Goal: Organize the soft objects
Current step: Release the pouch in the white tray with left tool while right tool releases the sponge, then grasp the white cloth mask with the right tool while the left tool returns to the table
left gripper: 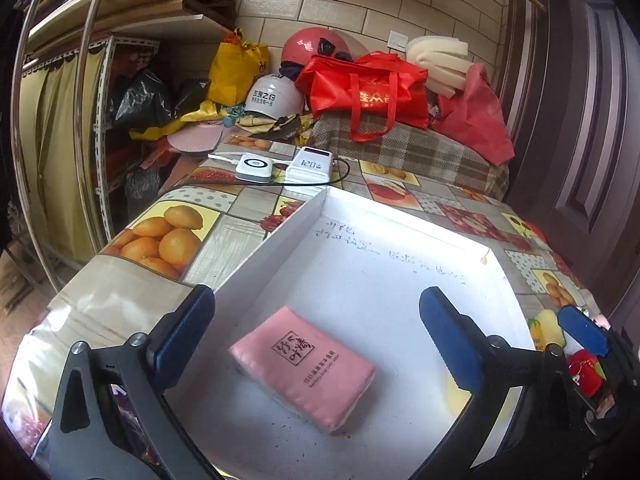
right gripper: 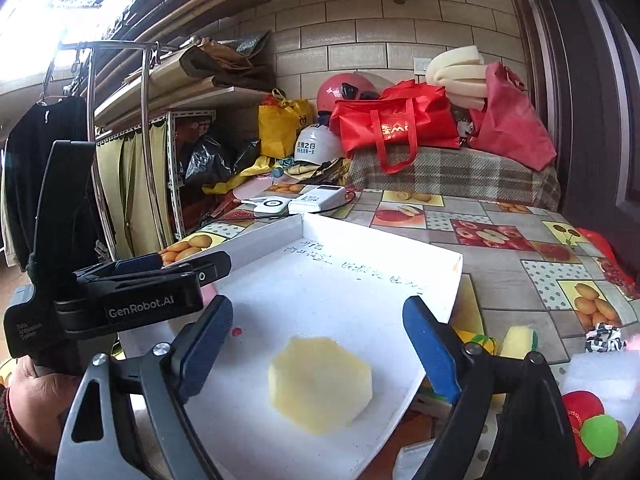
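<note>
We see a white tray [left gripper: 304,216] on the desk [left gripper: 224,240], which carries a fruit-print cloth. A pink pack [left gripper: 303,368] lies flat on the tray floor, in its near left part. The left gripper [left gripper: 316,336] stands spread wide, one pad to each side of the pack, neither touching it. A yellow sponge [right gripper: 320,384] lies flat on the tray near its right rim. The right gripper [right gripper: 320,344] is likewise spread, with the sponge between its pads and clear of both. We note further soft toys [right gripper: 584,424] on the desk just right of the tray. Two white chargers [left gripper: 280,166] sit beyond the tray, and red bags [left gripper: 368,88] are piled at the wall.
</note>
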